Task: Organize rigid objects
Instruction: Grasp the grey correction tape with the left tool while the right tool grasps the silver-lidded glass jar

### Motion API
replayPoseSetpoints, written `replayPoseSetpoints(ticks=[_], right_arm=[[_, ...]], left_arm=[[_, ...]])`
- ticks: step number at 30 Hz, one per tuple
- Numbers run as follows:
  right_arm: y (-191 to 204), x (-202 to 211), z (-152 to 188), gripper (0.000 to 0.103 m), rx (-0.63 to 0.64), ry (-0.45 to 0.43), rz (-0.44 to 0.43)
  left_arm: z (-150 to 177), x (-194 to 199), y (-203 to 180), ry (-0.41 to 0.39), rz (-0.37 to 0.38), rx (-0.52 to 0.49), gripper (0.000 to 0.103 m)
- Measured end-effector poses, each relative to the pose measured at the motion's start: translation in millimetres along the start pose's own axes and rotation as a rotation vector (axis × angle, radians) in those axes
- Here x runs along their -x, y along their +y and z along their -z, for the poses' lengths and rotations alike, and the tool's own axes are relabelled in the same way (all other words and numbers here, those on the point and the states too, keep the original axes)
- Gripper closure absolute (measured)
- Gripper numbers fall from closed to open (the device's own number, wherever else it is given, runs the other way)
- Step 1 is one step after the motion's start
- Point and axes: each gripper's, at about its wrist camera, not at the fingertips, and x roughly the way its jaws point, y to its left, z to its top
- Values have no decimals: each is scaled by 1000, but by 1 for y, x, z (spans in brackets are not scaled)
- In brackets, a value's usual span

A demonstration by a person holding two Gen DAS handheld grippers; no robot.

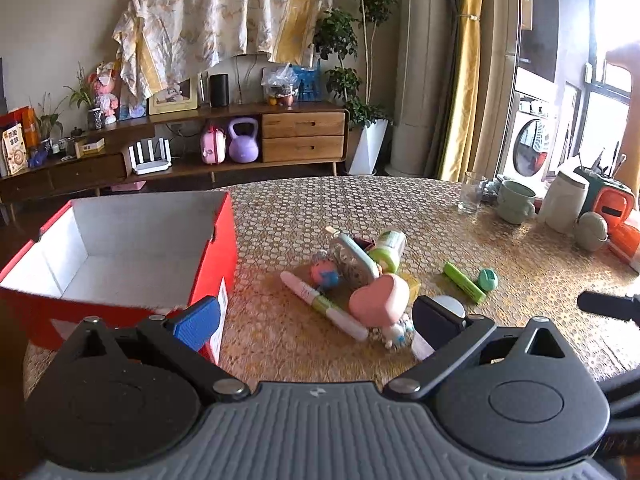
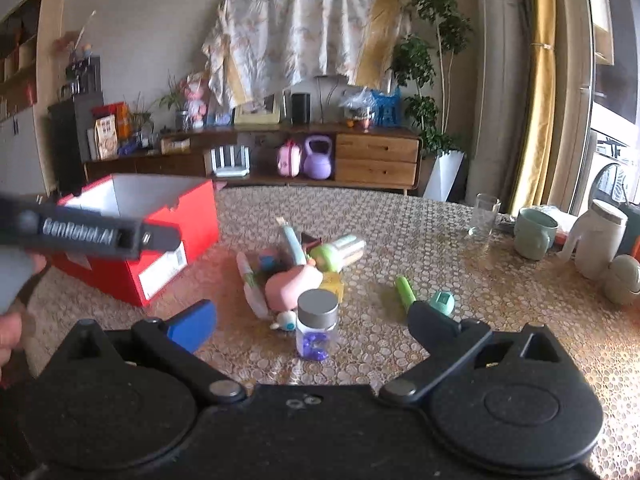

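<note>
Showing clear jar (image 2: 317, 330) fully — right view only, left view hides it.

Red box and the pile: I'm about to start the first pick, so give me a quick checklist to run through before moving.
1. Red box open with room inside: ok.
2. Left gripper open, holding nothing: ok.
3. Right gripper open, holding nothing: ok.
4. Clear jar upright, standing clear at the pile's near edge: ok.
5. Green marker and teal round piece lying apart from the pile: ok.
6. Items in the pile separated: not ok, they overlap.
</note>
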Motion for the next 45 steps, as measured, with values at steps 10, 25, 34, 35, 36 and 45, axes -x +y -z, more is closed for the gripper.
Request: replayPoseSetpoints(ticks=[10,25,34,35,36,45], right_arm=[[-4,-48,-4,4,53,68,-16],[-11,-101,2,24,91,166,-38],[-16,-114,1,37,94,185,-45],[-16,-116,0,38,95,189,-45],[-16,-117,1,39,97,191,-46],[-14,-127,3,53,104,210,-46]], left_arm=[[-27,-65,-5,48,-11,5,0],[-45,-177,0,136,94,20,1],[-41,-216,2,200,139,-8,5],[-41,-218,1,201,145,-11,5],[-41,-220,0,201,154,-11,10],[-43,-237,1,227,210,-2,37]])
